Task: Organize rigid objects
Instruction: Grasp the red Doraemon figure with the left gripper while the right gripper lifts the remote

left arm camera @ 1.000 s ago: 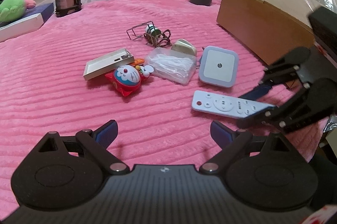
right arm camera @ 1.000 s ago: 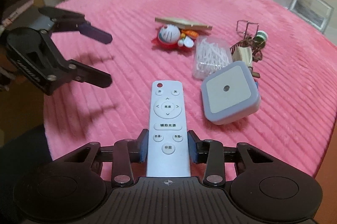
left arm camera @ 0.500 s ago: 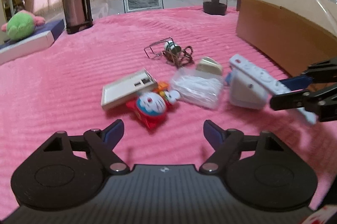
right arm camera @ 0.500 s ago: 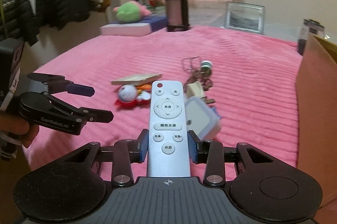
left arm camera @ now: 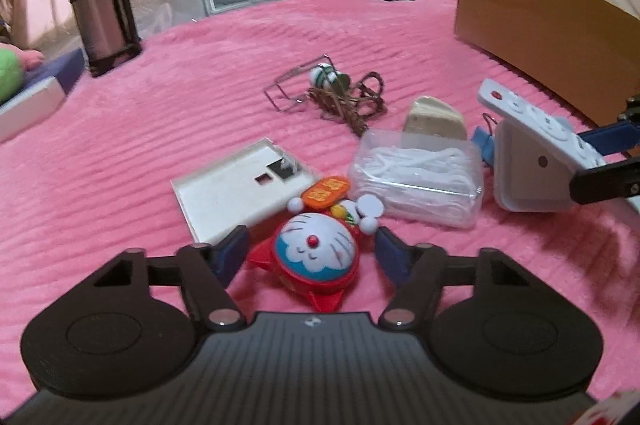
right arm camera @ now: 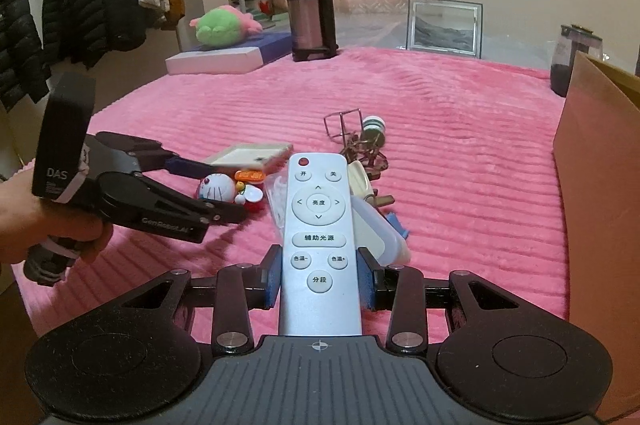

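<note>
Closing around the round blue-and-white cartoon cat toy on its red star-shaped plastic base (left arm camera: 314, 257), the left gripper (left arm camera: 312, 253) has its jaws narrowing with the toy between them, pads not yet touching. The toy lies on the pink ribbed bedspread (left arm camera: 160, 129), just beside a flat white rectangular case (left arm camera: 236, 189) — centre on the dome, avoid the star points. The right gripper (right arm camera: 319, 281) pinches a long white remote control (right arm camera: 319, 225), held clear.
</note>
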Demonstrator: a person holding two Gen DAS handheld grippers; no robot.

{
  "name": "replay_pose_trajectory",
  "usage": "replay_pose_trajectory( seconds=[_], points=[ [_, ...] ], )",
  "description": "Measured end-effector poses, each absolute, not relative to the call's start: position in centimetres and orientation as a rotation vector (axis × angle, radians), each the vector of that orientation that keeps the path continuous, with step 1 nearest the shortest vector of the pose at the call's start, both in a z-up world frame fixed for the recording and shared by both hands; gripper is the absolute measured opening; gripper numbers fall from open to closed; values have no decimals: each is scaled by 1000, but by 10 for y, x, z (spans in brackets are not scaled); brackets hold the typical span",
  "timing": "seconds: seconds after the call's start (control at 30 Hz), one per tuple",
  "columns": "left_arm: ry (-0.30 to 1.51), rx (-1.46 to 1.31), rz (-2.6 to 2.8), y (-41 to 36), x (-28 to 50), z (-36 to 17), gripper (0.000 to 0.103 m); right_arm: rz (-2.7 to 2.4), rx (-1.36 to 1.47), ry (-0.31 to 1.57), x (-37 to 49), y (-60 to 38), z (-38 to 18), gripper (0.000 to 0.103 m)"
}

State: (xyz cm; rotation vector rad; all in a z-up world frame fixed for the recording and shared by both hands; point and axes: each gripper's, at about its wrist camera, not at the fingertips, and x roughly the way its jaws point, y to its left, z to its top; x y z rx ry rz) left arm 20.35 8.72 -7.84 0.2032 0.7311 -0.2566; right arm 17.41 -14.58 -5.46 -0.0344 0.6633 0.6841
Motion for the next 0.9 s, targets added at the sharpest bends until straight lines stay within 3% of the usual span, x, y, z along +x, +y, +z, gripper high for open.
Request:
replay_pose_trajectory(
  seconds=[0.1, 0.37, 0.9],
  points=[
    [744, 190, -245, 86, 199, -77, 52, 683, -33, 662, 172, -145, -53, 35],
    [813, 95, -274, 74, 163, -66, 52, 679, -14, 663, 165, -148, -49, 35],
    [749, 462, -339, 31, 145, -69, 57, 651, 16, 671, 150, -161, -44, 35]
  ],
)
